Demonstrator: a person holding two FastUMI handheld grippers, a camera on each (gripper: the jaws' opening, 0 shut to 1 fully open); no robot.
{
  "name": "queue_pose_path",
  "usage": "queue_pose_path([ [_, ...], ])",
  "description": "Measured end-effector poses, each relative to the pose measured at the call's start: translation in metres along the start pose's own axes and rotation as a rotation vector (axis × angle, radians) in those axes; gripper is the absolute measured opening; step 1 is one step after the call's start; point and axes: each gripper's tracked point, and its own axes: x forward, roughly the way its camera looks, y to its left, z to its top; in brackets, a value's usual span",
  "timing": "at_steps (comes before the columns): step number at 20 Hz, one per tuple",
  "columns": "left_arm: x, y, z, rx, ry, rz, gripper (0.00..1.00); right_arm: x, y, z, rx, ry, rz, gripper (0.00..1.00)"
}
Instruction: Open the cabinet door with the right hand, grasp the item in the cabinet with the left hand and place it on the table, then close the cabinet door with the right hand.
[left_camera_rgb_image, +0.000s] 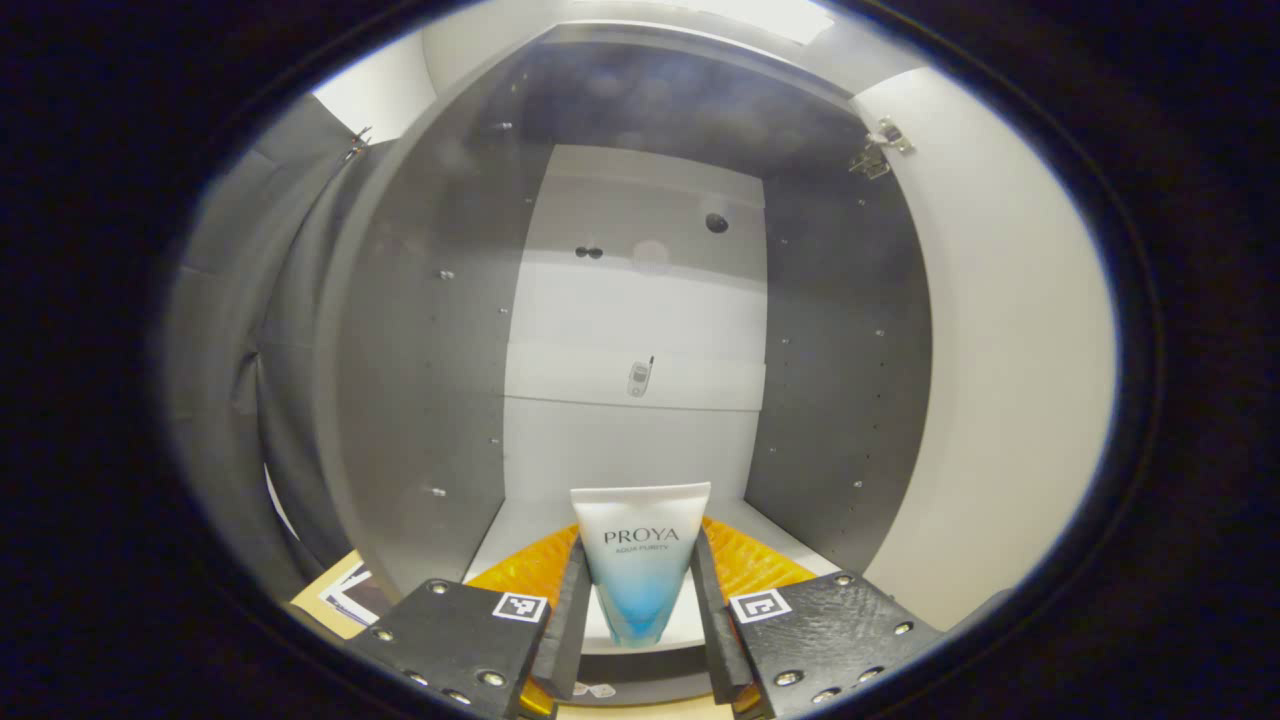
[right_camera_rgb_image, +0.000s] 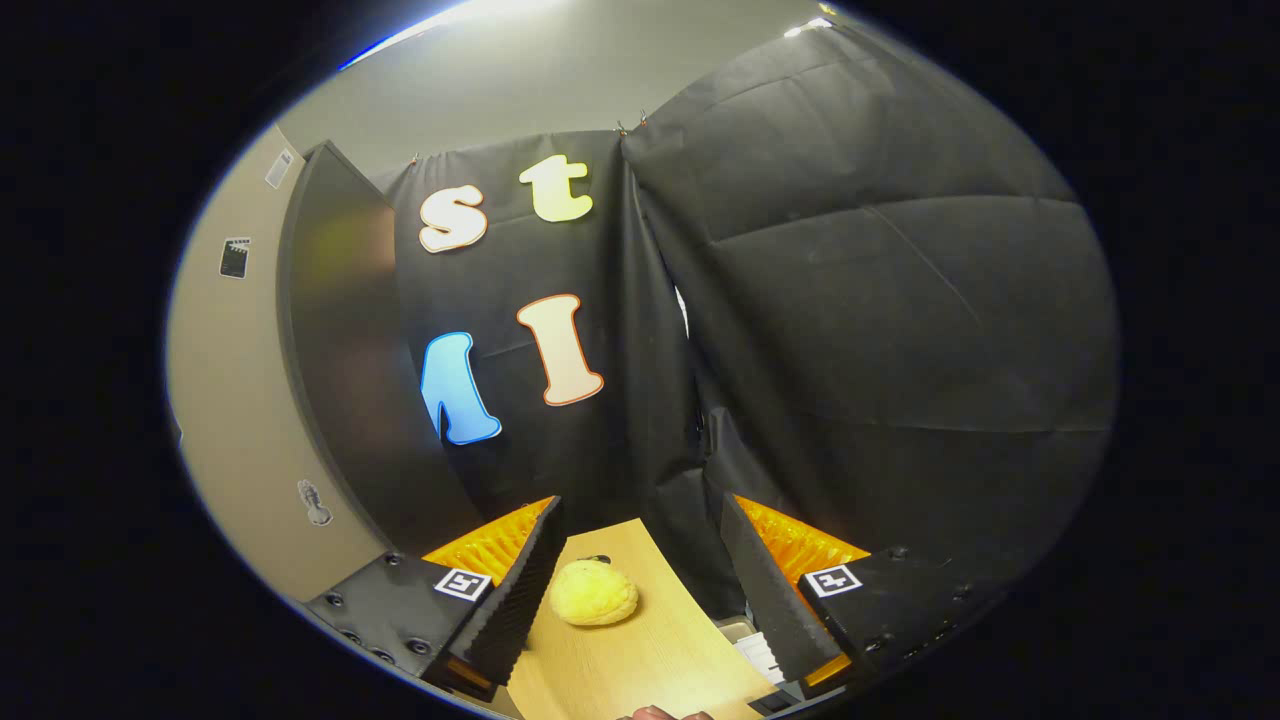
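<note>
Left gripper (left_camera_rgb_image: 640, 610), low centre: jaws flanking tube (left_camera_rgb_image: 641, 560), grip unclear. Light, soft, slick; best pinched mid-body. Right gripper (right_camera_rgb_image: 640, 590) released.

We see bright light from above in both views, and the cabinet (left_camera_rgb_image: 640, 300) side walls stay dim. Fisheye bending curves every edge, and a faint haze softens the cabinet's upper back panel.
</note>
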Motion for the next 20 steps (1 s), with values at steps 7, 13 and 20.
queue_pose_path([
  [7,-0.079,0.063,-0.011,-0.004,-0.003,0.055,0.51,-0.026,0.017,0.006,0.019,-0.015,0.015,0.98],
  [13,-0.140,0.127,-0.061,0.043,0.061,0.133,0.53,-0.049,0.020,-0.001,0.048,-0.013,-0.015,0.98],
  [20,-0.192,0.185,-0.154,0.043,0.108,0.192,0.52,-0.082,0.011,-0.020,0.042,-0.015,-0.087,0.98],
])
